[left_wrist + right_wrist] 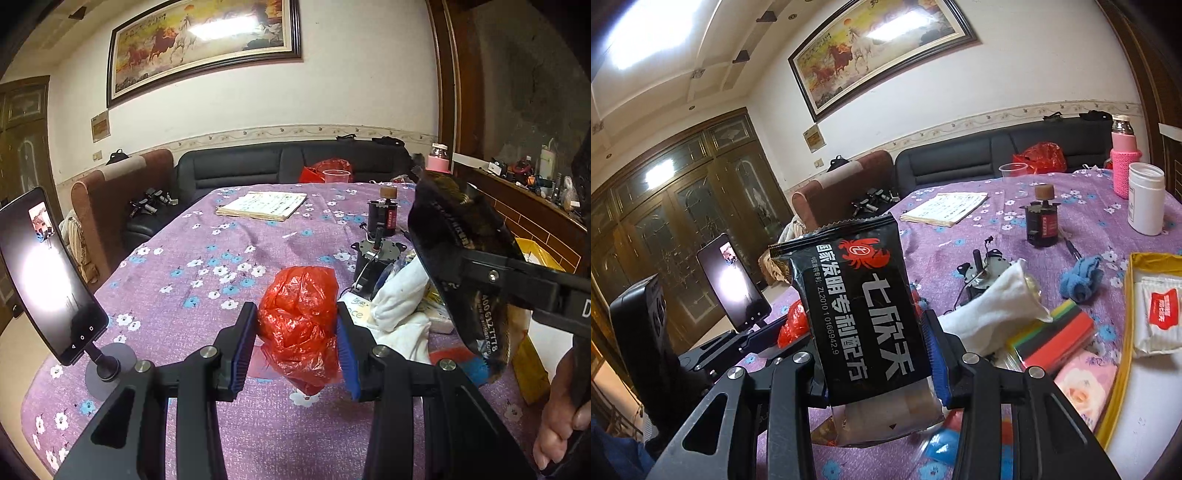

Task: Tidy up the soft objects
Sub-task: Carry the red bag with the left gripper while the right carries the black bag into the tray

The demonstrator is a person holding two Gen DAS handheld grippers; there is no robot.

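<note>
My left gripper (295, 343) is shut on a crumpled red plastic bag (299, 325) and holds it just above the purple flowered tablecloth (207, 266). My right gripper (875, 354) is shut on a black snack packet with a red crab logo (864, 306), lifted upright above the table. In the left wrist view that packet (458, 258) hangs at the right. The red bag shows in the right wrist view (792, 325), behind the packet. A white cloth (993, 299), a blue rag (1080, 278), a striped sponge stack (1056, 336) and a pink tissue pack (1082, 384) lie to the right.
A yellow-rimmed box (1126, 350) at the right holds a white wipes pack (1160, 317). Small motors (373, 254), a black bottle (1041, 218), a notebook (262, 205), a plastic cup (335, 175), a white jar (1145, 199) and a pink flask (1124, 166) stand further back. A phone on a stand (48, 273) is at the left.
</note>
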